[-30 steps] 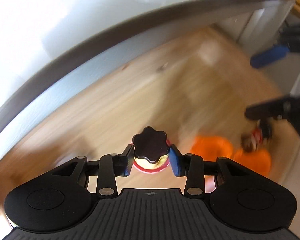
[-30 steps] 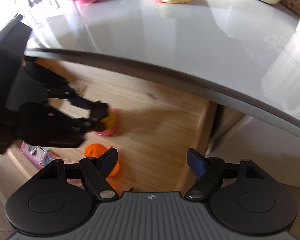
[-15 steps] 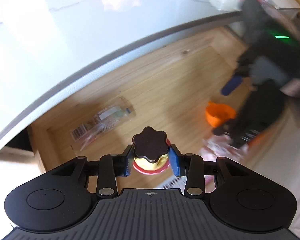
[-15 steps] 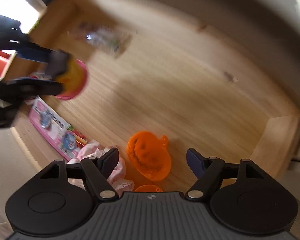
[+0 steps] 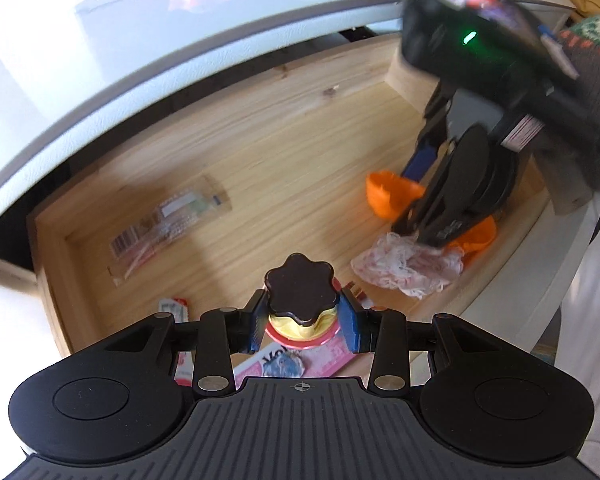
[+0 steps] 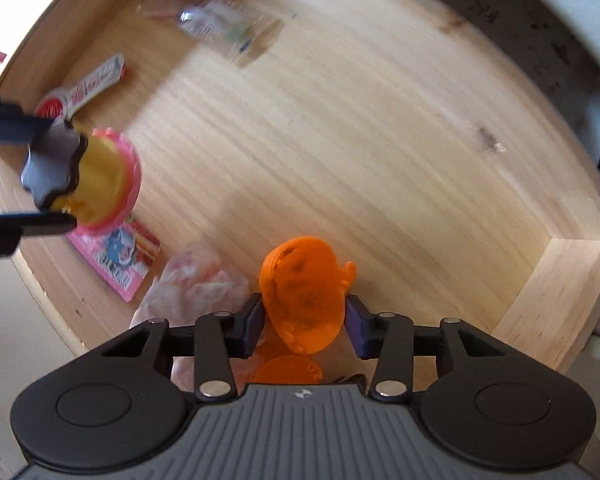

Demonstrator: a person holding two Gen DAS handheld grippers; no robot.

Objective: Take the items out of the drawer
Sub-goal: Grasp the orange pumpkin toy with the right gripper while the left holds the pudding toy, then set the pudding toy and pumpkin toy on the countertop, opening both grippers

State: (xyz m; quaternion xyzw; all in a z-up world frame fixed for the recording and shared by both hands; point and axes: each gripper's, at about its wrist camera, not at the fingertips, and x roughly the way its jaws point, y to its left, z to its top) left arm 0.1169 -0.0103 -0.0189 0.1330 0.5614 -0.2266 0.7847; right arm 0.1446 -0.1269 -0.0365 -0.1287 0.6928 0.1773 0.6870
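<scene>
Our right gripper, jaws just closing, brackets the orange pumpkin-shaped plastic cup lying directly between them; our left gripper clamps a brown-lidded toy pot.

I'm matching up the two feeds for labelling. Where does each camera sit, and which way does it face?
Left wrist: on the left gripper, looking steeply down into the open wooden drawer; its jaws clamp a toy cupcake with dark brown topping; a knitted sleeve shows.
Right wrist: on the right gripper, facing straight down; its jaws, just closing, flank an orange plastic pumpkin mould.
Shared: drawer, cupcake, mould, crumpled pink tissue, clear barcoded packet.
</scene>
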